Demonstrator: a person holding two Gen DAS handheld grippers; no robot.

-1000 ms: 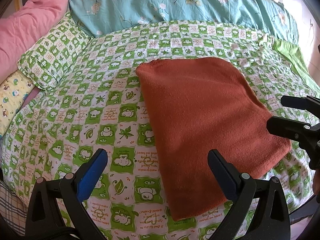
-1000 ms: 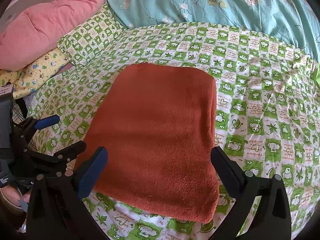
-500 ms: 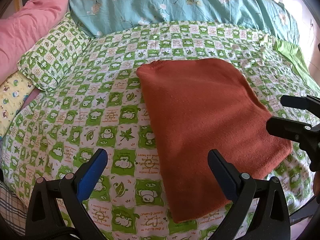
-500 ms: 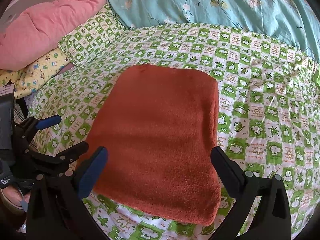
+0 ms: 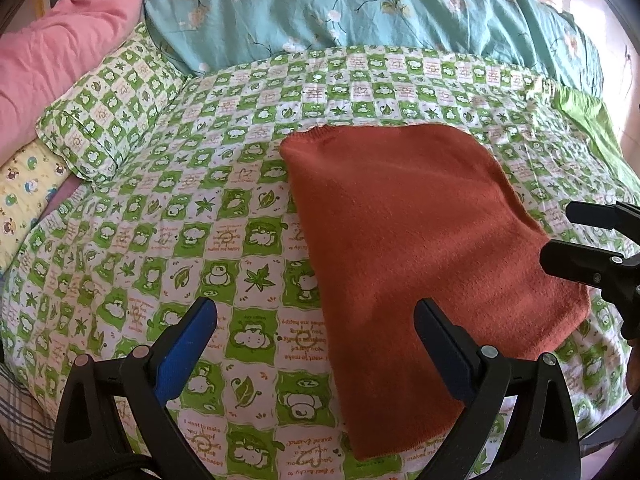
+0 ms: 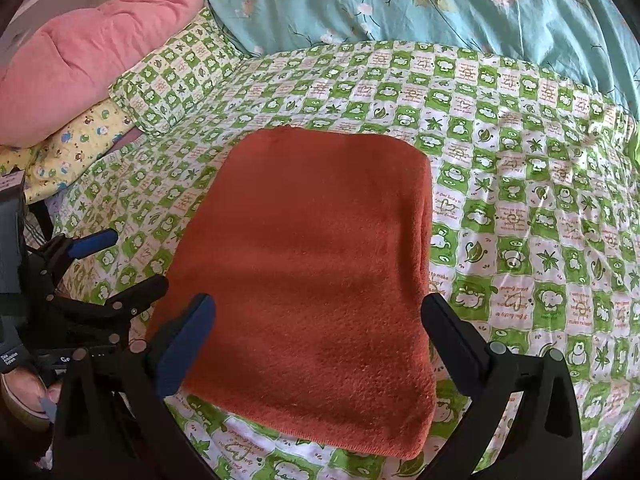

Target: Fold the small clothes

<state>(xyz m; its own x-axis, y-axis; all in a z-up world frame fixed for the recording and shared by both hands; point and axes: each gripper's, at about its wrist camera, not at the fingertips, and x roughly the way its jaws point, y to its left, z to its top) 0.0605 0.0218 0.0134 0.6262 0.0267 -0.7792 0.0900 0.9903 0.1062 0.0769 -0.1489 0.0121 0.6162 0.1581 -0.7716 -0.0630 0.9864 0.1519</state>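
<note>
An orange fleece garment lies folded flat as a rectangle on the green-and-white checked bedsheet. My left gripper hovers open over the garment's near left edge, its right finger above the cloth and its left finger above the sheet. My right gripper stands open above the garment's near edge with nothing between its fingers. The right gripper also shows at the right rim of the left wrist view, and the left gripper at the left of the right wrist view.
A checked pillow, a pink quilt and a yellow patterned pillow lie at the left. A turquoise floral duvet lines the far side. A foot shows bottom left.
Both grippers have drifted slightly back toward the near edge of the bed, so the garment sits a little farther up in both views. Both stay open.
</note>
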